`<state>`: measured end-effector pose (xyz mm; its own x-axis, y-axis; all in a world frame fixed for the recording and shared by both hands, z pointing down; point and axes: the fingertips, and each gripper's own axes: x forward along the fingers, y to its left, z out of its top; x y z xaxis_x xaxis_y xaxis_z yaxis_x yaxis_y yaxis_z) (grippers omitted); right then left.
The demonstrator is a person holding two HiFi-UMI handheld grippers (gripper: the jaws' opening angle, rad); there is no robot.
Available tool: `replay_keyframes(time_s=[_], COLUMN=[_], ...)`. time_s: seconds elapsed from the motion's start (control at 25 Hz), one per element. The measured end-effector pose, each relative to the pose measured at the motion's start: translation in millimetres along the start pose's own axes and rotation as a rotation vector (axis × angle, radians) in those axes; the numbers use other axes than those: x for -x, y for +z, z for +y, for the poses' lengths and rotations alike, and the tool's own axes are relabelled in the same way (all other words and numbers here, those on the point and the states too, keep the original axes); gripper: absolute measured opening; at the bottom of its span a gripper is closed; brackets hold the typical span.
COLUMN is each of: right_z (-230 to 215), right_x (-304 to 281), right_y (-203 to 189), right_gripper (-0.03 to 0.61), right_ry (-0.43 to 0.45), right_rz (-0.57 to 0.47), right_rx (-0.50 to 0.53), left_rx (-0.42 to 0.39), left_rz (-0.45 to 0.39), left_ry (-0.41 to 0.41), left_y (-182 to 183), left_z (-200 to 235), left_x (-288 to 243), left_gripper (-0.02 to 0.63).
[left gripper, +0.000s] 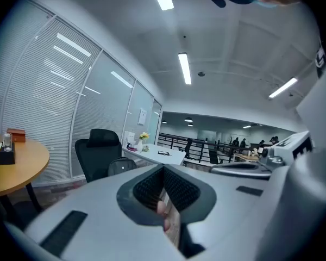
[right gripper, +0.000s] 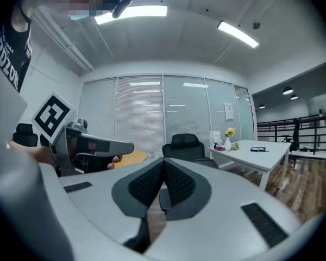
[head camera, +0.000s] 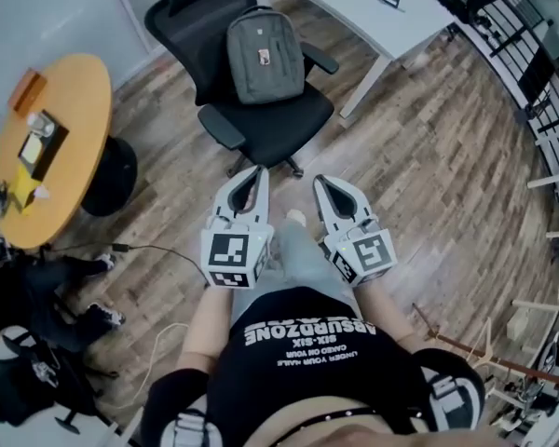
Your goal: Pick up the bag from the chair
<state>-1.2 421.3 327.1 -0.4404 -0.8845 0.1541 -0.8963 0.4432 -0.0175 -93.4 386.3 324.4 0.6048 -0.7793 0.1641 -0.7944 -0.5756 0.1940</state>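
The left claw (head camera: pixel 257 173) is pressed together on nothing, as its own view shows, the two dark ribbed pads meeting in one line (left gripper: pixel 164 170); the right claw (head camera: pixel 319 182) is likewise closed and empty, its pads meeting edge to edge (right gripper: pixel 163 165).

Only the head view shows both tools at once; they are held side by side in front of the person's waist, nearly level, with their tips leaning a little toward each other and aimed at the black swivel office chair (head camera: pixel 270 124). The same view shows the grey fabric backpack (head camera: pixel 265 56) standing upright on the seat, leaning against the backrest, well apart from both claws; wood-plank floor (head camera: pixel 429 156) lies between.

The left gripper view sees the backpack (left gripper: pixel 122 166) low on the chair (left gripper: pixel 98 148), just left of the closed pads; it also takes in the round orange wooden worktop (left gripper: pixel 22 162) at the left edge and people far off beyond a dark railing (left gripper: pixel 201 145), which the head view does not show. The right gripper view shows the chair's backrest (right gripper: pixel 185 143) straight above its pads; at its left stands the left tool's marker cube (right gripper: pixel 50 116). Both gripper views show a small vase of yellow flowers (right gripper: pixel 228 137) on the white rectangular worktop (right gripper: pixel 250 154).
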Motion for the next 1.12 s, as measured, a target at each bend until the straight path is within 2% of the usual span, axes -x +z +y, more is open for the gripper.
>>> replay_keyframes(time_s=[0.28, 0.56, 1.12], right_z=[-24, -56, -192], right_x=[-35, -93, -171], right_y=[-7, -1, 9], right_gripper=[0.017, 0.017, 0.017], right_ry=[0.017, 0.070, 0.103], right_rz=[0.021, 0.012, 0.022], right_rx=[-0.009, -0.009, -0.035], left_rx=[0.022, 0.025, 0.030], left_rz=[0.012, 0.021, 0.078], left_ry=[0.064, 0.146, 0.234], left_y=[-1, 8, 23], left_z=[33, 73, 98], left_x=[-14, -56, -191], left_gripper=[0.014, 0.014, 0.014])
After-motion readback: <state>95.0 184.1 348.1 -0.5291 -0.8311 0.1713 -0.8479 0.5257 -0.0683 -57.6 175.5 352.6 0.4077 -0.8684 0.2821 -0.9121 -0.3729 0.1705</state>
